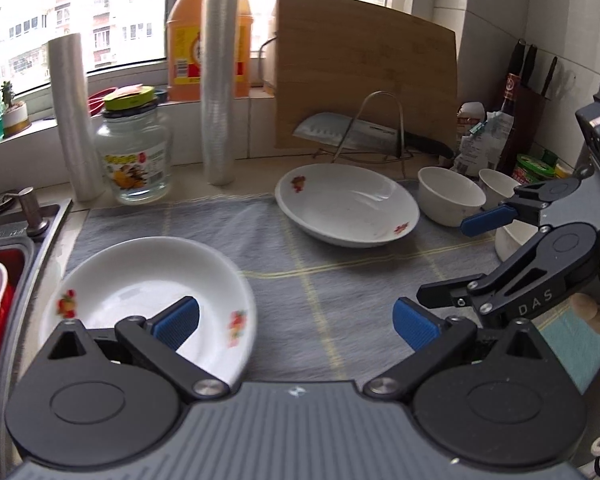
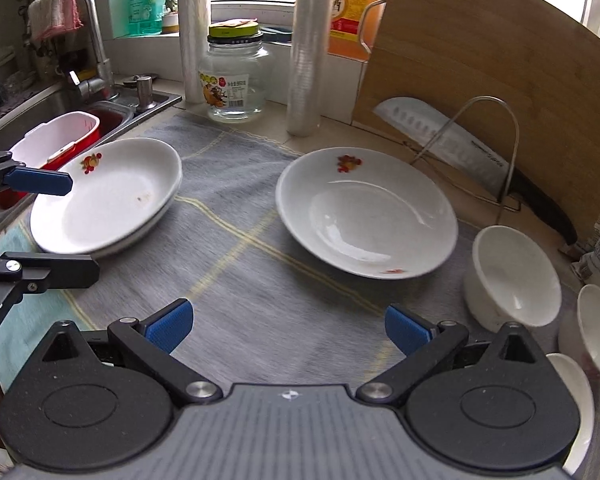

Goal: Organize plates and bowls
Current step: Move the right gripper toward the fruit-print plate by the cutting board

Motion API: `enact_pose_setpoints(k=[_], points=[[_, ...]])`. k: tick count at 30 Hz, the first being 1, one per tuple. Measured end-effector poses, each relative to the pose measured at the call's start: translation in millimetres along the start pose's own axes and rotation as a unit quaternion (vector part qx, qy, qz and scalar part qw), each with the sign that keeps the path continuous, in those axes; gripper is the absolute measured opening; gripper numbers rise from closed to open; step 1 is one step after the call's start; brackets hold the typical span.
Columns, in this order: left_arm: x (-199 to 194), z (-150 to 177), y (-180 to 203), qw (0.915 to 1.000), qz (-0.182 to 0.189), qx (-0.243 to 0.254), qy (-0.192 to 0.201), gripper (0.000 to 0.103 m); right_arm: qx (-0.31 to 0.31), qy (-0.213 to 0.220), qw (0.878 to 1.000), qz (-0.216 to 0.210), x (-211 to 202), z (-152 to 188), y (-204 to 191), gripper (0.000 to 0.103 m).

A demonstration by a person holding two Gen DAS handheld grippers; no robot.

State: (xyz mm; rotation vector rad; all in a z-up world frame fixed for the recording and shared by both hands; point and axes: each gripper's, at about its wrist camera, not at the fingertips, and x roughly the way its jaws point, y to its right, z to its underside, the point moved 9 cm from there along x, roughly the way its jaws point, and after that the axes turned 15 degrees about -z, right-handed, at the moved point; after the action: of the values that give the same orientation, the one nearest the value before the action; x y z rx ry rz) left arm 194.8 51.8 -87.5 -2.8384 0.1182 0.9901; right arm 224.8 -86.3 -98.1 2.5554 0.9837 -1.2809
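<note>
Both claws spread, holding nothing: left gripper (image 1: 296, 322) over stacked white fruit-print plates (image 2: 104, 196) by sink, right gripper (image 2: 288, 326) above grey checked cloth (image 2: 236, 280); third white fruit-print plate (image 2: 364, 216) mid-cloth, white ceramic bowls (image 2: 512, 276) on the right

Kitchen surface below daylit window.
White tiled wall (image 1: 496, 8) at right; steel sink (image 2: 40, 108) at left; grey cloth (image 1: 300, 248) covers surface.

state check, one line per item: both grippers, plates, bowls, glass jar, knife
left gripper: open, empty
right gripper: open, empty
stacked plates: two nested, upright, by the sink
single plate: upright, apart from the stack
bowls: upright, unstacked
glass jar: lid on
knife: resting in wire rack
</note>
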Motion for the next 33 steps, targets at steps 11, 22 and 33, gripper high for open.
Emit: enact_pose_setpoints(k=[11, 22, 33], points=[[8.7, -17.7, 59.6, 0.9957, -0.091, -0.017, 0.004, 0.102, -0.019, 0.022, 0.999, -0.045, -42.1, -8.9, 62.6, 0.103], [69.1, -27.1, 83.8, 0.9968, -0.077, 0.006, -0.022, 0.102, -0.035, 0.015, 0.999, -0.036, -44.9, -41.2, 94.5, 0.103], [125.1, -21.3, 100.9, 0.9962, -0.055, 0.030, -0.061, 0.102, -0.046, -0.018, 0.998, -0.034, -6.6, -62.6, 109.8, 0.103]])
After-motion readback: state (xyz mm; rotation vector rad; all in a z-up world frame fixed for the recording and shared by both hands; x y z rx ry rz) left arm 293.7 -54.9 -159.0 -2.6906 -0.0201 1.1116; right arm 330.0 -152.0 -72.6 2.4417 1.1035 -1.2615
